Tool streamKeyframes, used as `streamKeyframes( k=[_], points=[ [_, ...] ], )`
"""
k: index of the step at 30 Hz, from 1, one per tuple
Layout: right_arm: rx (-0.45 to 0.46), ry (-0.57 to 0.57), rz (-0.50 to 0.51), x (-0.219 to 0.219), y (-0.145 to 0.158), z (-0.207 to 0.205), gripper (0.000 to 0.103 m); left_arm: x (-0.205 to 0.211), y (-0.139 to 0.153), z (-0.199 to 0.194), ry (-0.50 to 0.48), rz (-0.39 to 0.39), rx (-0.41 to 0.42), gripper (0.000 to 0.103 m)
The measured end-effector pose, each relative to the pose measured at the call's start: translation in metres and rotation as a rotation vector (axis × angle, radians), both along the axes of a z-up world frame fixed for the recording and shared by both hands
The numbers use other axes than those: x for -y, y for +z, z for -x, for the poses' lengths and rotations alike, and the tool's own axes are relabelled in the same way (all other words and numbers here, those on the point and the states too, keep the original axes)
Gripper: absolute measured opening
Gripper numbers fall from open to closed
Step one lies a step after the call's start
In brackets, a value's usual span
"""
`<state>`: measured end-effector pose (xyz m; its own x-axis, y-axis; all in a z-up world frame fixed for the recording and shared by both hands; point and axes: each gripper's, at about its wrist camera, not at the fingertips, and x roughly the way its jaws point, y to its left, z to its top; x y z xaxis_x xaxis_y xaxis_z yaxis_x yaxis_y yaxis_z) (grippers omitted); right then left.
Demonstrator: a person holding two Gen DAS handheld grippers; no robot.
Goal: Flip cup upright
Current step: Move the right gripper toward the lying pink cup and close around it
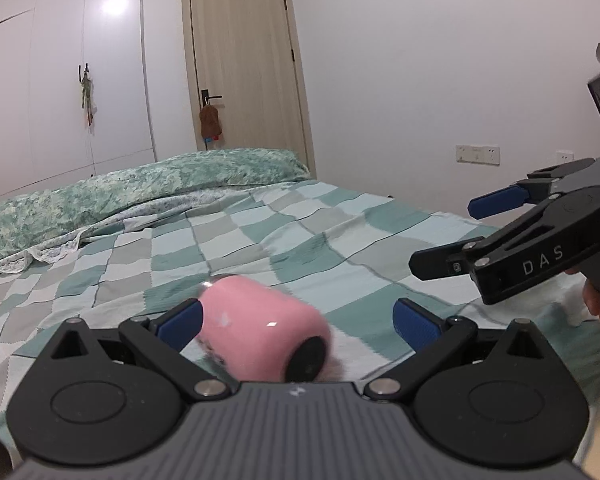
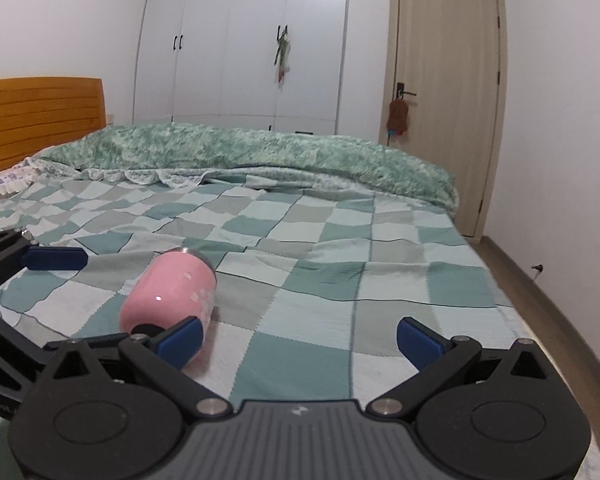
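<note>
Pink cup (image 1: 256, 328) lies on its side on the bed (image 1: 340, 240), on the checked sheet; dark base faces the left wrist camera, metal rim points away; blurred in that view. Left claw (image 1: 296, 320) is spread wide around it, cup between the blue pads, nearer the left pad (image 1: 180, 326); contact unclear. Right claw (image 2: 300, 340) is wide too, holding nothing, cup (image 2: 172, 296) just beyond its left fingertip (image 2: 182, 338).
</note>
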<state>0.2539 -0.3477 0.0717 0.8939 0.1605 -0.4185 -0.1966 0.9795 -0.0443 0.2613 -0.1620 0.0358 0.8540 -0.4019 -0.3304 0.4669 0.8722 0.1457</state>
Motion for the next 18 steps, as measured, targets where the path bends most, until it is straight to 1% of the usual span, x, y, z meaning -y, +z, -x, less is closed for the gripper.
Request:
streamKeyframes(
  k=[3,5,9,13,15,18],
  points=[
    [-0.015,0.012,-0.002,-0.013,0.000,-0.022,0.103,-0.016,-0.001,-0.016,0.010,-0.028,0.012,0.103],
    [-0.025,0.022,-0.002,-0.023,-0.001,-0.033,0.103,-0.030,0.001,-0.031,0.012,-0.031,0.005,0.103],
    [-0.049,0.043,-0.003,-0.046,-0.002,-0.054,0.103,-0.055,0.002,-0.057,-0.019,-0.052,-0.009,0.103],
    [-0.084,0.054,-0.013,-0.068,-0.002,-0.074,0.103,-0.077,-0.004,-0.083,-0.053,-0.089,-0.064,0.103],
    [-0.100,0.061,-0.006,-0.081,-0.003,-0.083,0.103,-0.088,-0.008,-0.090,-0.098,-0.071,-0.101,0.103],
    [-0.141,0.075,-0.009,-0.098,-0.007,-0.097,0.103,-0.098,-0.013,-0.098,-0.131,-0.080,-0.117,0.103]
  ],
)
